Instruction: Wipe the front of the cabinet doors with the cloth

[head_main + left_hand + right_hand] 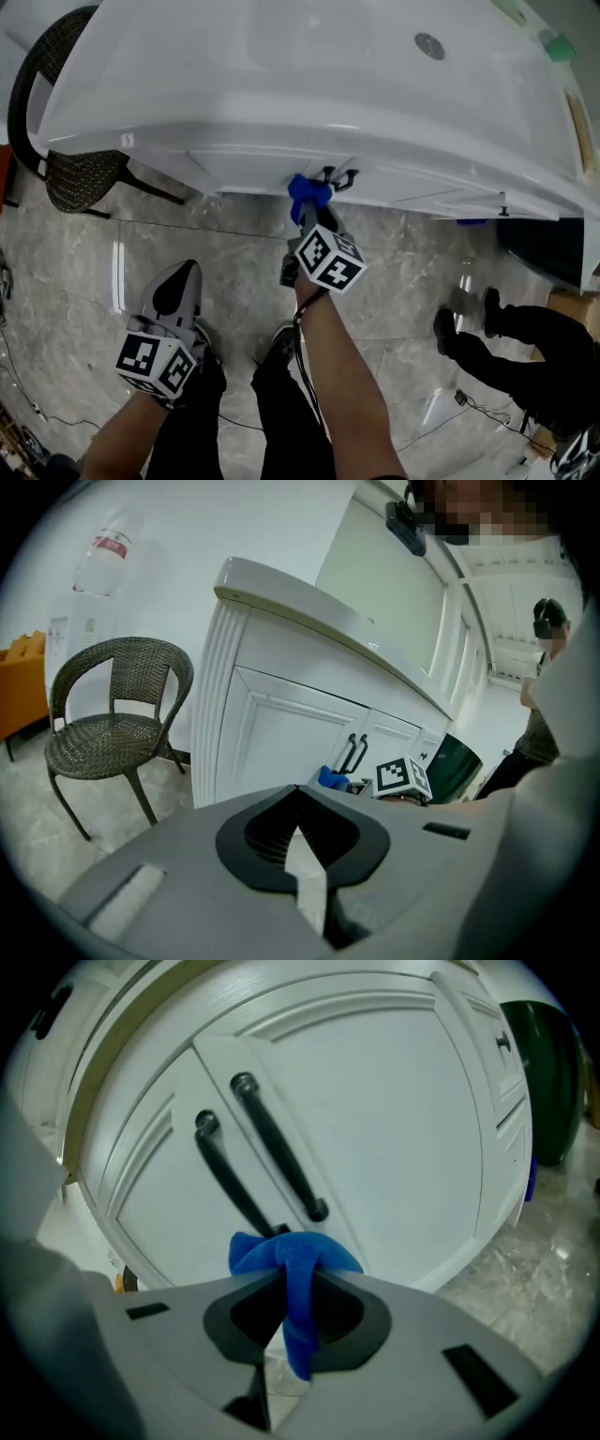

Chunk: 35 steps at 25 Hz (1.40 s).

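At the cabinet door [394, 1147], just below its two dark handles [272, 1157], the blue cloth [295, 1260] sits bunched. It looks soft, light and limp, and I judge it best pinched mid-fold. My right hand-held gripper [292, 1293] is clamped on it so; my left hand-held gripper [302, 846] is closed and empty.

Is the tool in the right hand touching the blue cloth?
Touching. The right gripper view shows the blue cloth pinched between the jaws of the right tool, with its end hanging down.

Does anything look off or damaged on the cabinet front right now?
Nothing stands out. Both cabinet doors sit shut, the two black handles look straight and intact, and the blue cloth is clamped in the right gripper.
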Tool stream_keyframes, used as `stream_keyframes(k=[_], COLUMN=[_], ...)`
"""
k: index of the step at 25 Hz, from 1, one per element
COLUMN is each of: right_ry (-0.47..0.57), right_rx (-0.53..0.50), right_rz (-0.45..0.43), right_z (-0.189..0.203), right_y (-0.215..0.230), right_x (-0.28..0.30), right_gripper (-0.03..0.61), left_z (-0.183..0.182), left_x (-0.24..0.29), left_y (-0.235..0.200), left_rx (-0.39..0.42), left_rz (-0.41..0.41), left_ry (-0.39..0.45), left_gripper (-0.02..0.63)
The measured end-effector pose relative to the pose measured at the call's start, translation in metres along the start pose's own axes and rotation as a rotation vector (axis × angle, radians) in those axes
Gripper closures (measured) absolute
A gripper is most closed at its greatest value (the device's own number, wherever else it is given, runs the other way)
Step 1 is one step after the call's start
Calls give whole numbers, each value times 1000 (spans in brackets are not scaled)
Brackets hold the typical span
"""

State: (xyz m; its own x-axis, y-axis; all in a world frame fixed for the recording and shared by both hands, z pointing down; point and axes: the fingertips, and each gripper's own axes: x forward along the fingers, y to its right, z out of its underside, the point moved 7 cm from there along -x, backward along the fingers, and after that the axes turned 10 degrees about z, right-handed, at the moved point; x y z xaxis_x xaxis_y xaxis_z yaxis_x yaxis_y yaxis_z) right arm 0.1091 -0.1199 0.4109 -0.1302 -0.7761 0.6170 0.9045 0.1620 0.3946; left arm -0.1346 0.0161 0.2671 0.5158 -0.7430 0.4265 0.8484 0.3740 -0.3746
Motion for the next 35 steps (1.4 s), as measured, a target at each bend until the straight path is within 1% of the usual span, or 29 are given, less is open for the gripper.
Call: stream_keyframes(k=[4,6,8,12,16,18,21,23,25,27,29,30,33,35], right_ry=[53,66,67,37,18,3,-30,-42,-58,-86,-106,-111,-116,-111], right_rx=[21,15,2,-5,-34,-81,-194,-258,-263,-217,-179,-181,-258,-278], right_rz=[28,21,-8,-88,-179,-226,-299,-342,-372,-387,-396,-391,-336,-292], right_z=[-12,-5,8,44,63,73,94,105,113,118,113,108,94,88], right_y=[34,33,20,-25,-82,-110,-152,-179,-201,-217,-222,-219,-194,-172], right_x=[-8,-16,-23,-38,-40,-35,-24,-13,-1,14,29,37,54,58], right_gripper=[529,529,529,529,529,529,529,529,529,529,529,529,529,529], left_z=[20,32,39,38,29,27,27,24,20,17,16,18,28,32], left_x=[9,9,10,6,-1,-6,-14,-16,-18,-23,-27,-30,-36,-35], left_y=[15,8,-4,-27,-43,-50,-56,-62,-68,-77,-87,-91,-93,-91], left_rx=[12,5,-3,-11,3,9,14,32,67,104,113,105,83,97], left_rz=[34,32,22,5,3,0,-2,8,24,32,23,19,31,49], left_ry=[-18,-21,-10,24,37,42,50,52,37,11,-8,-15,-38,-52], left_gripper=[614,614,614,614,614,614,614,614,614,614,614,614,614,614])
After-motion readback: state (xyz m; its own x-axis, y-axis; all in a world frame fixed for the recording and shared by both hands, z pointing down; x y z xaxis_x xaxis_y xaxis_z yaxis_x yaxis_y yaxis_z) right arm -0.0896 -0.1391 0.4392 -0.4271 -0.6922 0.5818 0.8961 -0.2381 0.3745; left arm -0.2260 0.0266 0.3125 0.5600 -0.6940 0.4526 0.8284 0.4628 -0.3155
